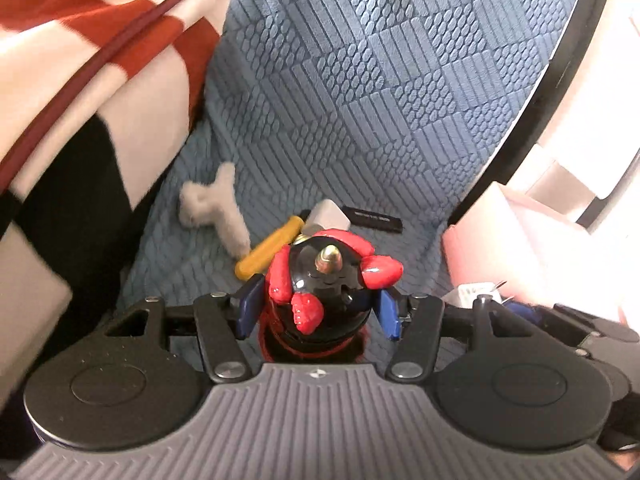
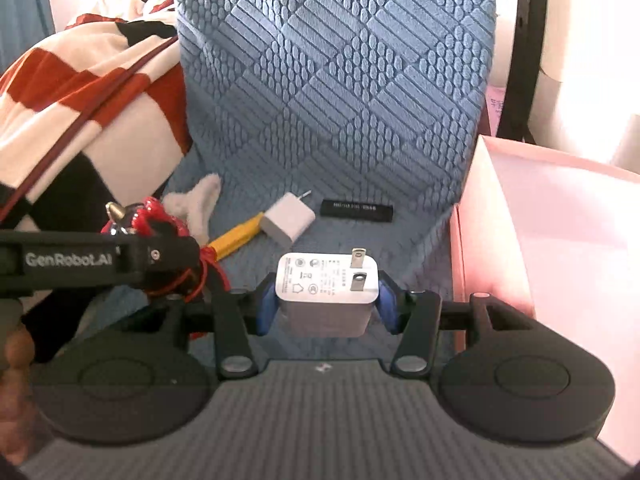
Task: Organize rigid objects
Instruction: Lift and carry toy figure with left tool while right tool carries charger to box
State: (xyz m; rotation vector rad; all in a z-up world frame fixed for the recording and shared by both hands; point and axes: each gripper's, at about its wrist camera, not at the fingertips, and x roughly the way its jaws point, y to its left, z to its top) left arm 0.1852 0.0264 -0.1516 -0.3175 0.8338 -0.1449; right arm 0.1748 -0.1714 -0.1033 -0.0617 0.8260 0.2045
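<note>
My left gripper [image 1: 318,312] is shut on a black and red ornament [image 1: 324,280] with a brass tip and red cord, held above the blue seat cover. It also shows in the right wrist view [image 2: 148,220], at the left. My right gripper [image 2: 328,304] is shut on a white charger plug [image 2: 326,292] with two metal prongs, held beside the pink box [image 2: 560,240]. On the seat lie a second white charger [image 2: 286,220], a yellow-handled tool [image 2: 236,236], a black flat bar [image 2: 357,210] and a white fluffy hair clip [image 1: 216,212].
A red, white and black checked blanket [image 1: 80,80] is heaped at the left. The blue textured seat back [image 2: 340,80] rises behind. The open pink box stands at the right; its edge shows in the left wrist view [image 1: 500,248]. A black frame [image 1: 552,80] runs along the right.
</note>
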